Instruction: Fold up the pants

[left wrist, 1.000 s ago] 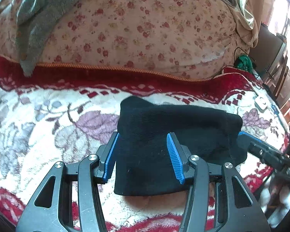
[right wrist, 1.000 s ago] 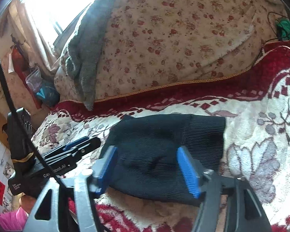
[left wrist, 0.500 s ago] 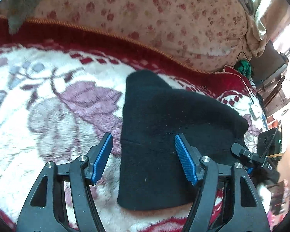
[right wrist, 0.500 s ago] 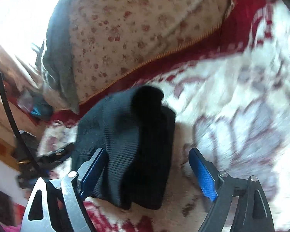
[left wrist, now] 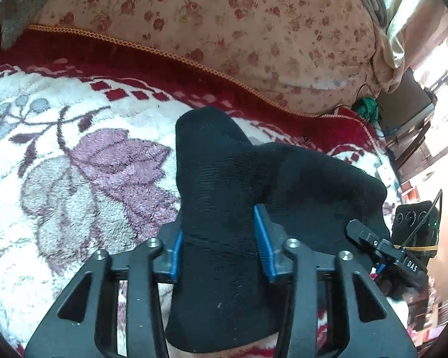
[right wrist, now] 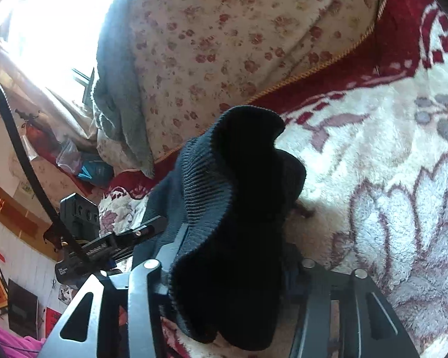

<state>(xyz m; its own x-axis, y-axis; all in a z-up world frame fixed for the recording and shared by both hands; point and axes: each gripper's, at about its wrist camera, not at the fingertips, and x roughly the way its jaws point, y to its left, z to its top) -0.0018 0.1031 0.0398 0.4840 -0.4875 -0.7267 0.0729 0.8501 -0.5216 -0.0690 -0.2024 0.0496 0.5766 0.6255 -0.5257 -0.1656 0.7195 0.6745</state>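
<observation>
The folded black pants (left wrist: 224, 179) lie on a white and red floral blanket (left wrist: 59, 164). My left gripper (left wrist: 221, 241) is shut on the left end of the pants, its blue pads pressed into the bunched cloth. My right gripper (right wrist: 233, 253) is shut on the other end, where the ribbed black cloth (right wrist: 224, 194) bulges up and hides the pads. The right gripper also shows at the right edge of the left wrist view (left wrist: 382, 247). The left gripper shows at the left of the right wrist view (right wrist: 110, 244).
A big cream floral quilt (left wrist: 224, 24) is piled at the back of the bed. A grey towel (right wrist: 116, 83) hangs over its side. Green cord (left wrist: 367, 107) and furniture stand beyond the bed's right edge.
Both grippers were open around the pants and have closed on its two ends. The cloth has bunched and risen between the fingers.
</observation>
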